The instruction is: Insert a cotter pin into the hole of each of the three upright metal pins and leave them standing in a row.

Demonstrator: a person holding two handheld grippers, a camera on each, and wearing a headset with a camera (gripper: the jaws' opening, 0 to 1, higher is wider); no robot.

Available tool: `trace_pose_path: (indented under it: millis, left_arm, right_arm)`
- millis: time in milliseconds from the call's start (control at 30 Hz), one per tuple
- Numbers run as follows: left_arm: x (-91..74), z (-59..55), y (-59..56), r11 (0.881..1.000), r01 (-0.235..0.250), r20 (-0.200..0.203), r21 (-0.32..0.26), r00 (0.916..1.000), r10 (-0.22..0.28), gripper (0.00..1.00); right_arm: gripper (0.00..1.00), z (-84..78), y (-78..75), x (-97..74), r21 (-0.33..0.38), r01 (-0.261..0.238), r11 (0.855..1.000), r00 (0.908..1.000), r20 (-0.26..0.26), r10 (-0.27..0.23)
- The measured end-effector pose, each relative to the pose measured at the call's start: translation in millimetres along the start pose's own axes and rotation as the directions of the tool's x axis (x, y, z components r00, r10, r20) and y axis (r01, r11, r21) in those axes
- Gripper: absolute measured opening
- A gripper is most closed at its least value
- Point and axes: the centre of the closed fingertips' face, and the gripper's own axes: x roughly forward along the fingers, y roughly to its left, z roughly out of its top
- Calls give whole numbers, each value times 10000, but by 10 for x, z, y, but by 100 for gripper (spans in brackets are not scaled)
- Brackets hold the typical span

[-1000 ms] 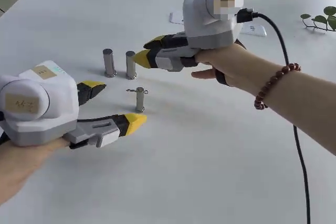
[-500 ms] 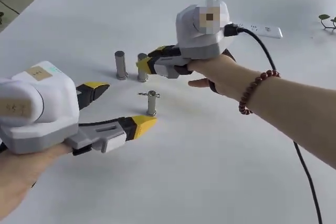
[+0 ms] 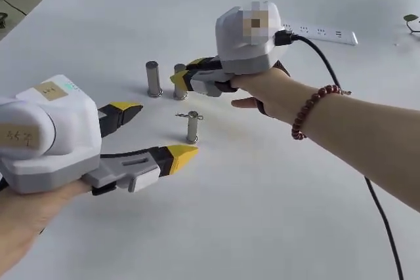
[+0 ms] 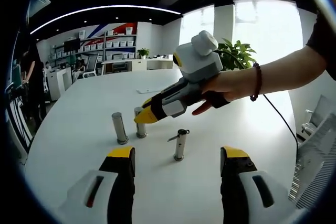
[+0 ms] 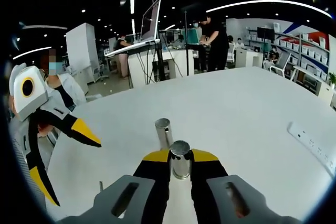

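Three upright metal pins stand on the white table (image 3: 262, 214). The near pin (image 3: 191, 127) (image 4: 180, 144) has a cotter pin (image 3: 189, 116) through its top. The far left pin (image 3: 153, 78) (image 4: 119, 127) (image 5: 164, 129) is bare. My right gripper (image 3: 178, 78) (image 5: 180, 157) is shut on the middle pin (image 3: 180, 86) (image 5: 180, 160), yellow tips on both sides of it. My left gripper (image 3: 157, 134) (image 4: 177, 152) is open in front of the near pin, with nothing held.
A white power strip (image 3: 321, 32) (image 5: 315, 145) lies at the far right, and a black cable (image 3: 380, 214) runs from the right gripper down the right side. A plant sprig (image 3: 412, 19) sits at the far right edge. People stand at desks behind the table.
My right gripper has moved left and down onto the middle pin, and its tips now sit around it. The left gripper has hardly moved. The head camera has shifted.
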Motion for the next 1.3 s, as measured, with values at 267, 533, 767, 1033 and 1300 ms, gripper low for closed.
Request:
trace_pose_path:
  millis: [267,533,767,1033,1300]
  left_arm:
    - [-10,15,-5,10000,29,-1,5,10000,-29,65]
    - [-20,50,-9,9999,65,11,84,10000,-65,66]
    - [-34,129,-25,9999,72,180,142,9998,-75,66]
    - [-60,169,-48,9995,132,205,296,9997,-138,66]
    - [-76,166,-87,9991,215,194,353,9996,-222,67]
  right_arm:
    - [8,2,-47,-16,-426,-101,9990,9999,-145,95]
    - [8,46,-59,-139,-415,-280,9987,9996,-16,280]
    - [8,46,2,-388,-1138,-948,9890,9955,-157,937]
    - [8,-156,23,-632,-1461,-1697,9746,9849,-603,1625]
    - [8,-296,284,-918,-1787,-3191,9307,9471,-962,3063]
